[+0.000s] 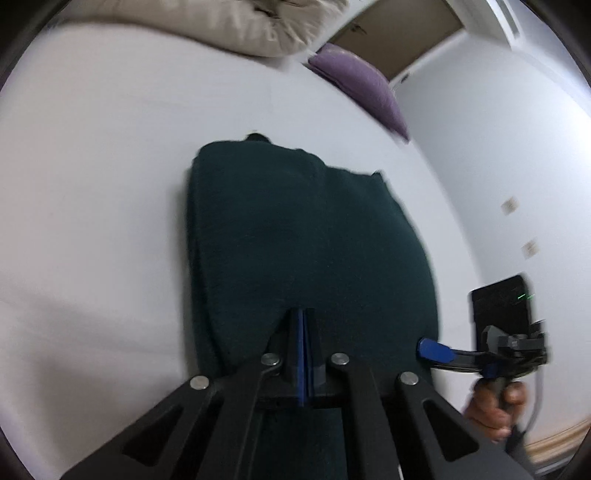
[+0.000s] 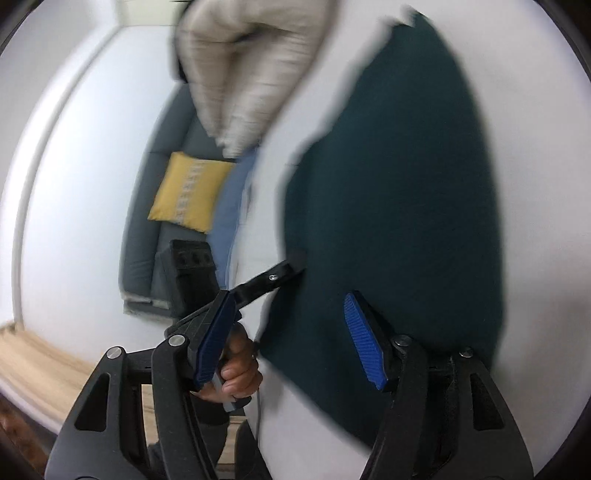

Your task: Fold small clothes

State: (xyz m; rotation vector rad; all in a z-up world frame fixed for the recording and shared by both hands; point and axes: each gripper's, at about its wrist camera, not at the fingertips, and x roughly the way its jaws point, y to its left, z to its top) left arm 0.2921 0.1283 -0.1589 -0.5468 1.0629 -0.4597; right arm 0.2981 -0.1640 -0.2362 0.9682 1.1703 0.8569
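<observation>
A dark green garment (image 1: pixel 306 236) lies folded on the white bed (image 1: pixel 103 184). In the left wrist view my left gripper (image 1: pixel 303 321) is at the garment's near edge, its blue pads pressed together and pinching the cloth. The right wrist view shows the same gripper (image 2: pixel 291 267) meeting the garment (image 2: pixel 399 184) at its side edge. My right gripper (image 2: pixel 290 339) is open, with one blue pad over the cloth and the other beyond its edge, and nothing is gripped. Seen from the left, the right gripper (image 1: pixel 432 356) sits at the garment's right edge.
A beige pillow (image 1: pixel 258 26) and a purple pillow (image 1: pixel 362 85) lie at the far end of the bed. Beyond the bed's edge are a grey sofa (image 2: pixel 147 229) with a yellow cushion (image 2: pixel 188 192) and a wooden floor (image 2: pixel 33 365). A hand (image 2: pixel 240 373) grips each handle.
</observation>
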